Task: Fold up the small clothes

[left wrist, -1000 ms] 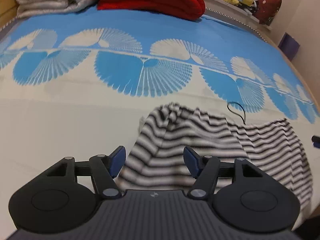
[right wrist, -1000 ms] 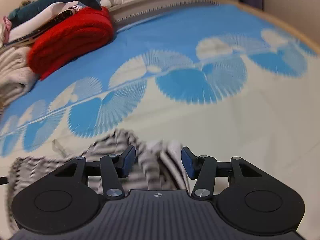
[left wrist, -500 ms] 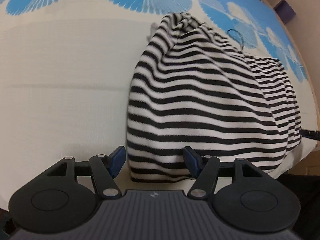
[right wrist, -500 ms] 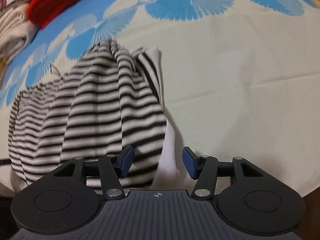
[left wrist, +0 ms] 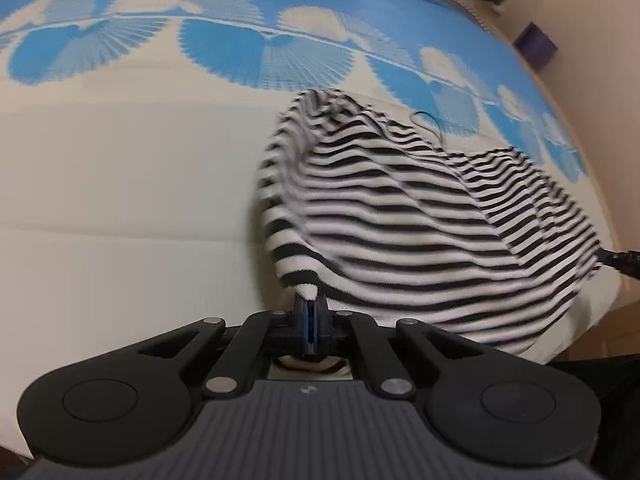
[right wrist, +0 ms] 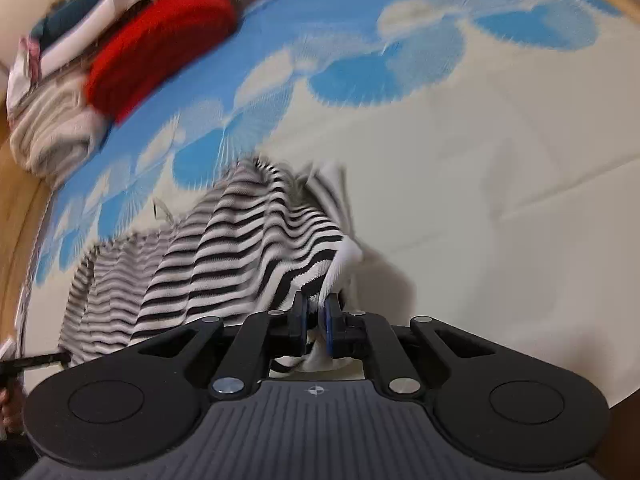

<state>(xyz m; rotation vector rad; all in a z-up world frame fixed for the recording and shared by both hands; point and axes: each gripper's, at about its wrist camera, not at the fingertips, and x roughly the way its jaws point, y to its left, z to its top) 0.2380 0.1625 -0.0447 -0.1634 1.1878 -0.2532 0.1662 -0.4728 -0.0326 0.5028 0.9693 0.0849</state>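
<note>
No readable writing or brand anywhere; only a small round emblem on each gripper body. Left gripper (left wrist: 310, 322) clamped tight on a near corner of the striped garment (left wrist: 420, 216); right gripper (right wrist: 316, 316) likewise pinched on the garment's (right wrist: 224, 256) white-edged corner. Half a second ago, both sets of jaws spread wide, fabric lying flat between them. Now lifted at the near edge, rest draped over the blue-and-cream bedspread (left wrist: 120, 160). Farther back, red knit (right wrist: 160, 52) beside folded towels (right wrist: 52, 136).
</note>
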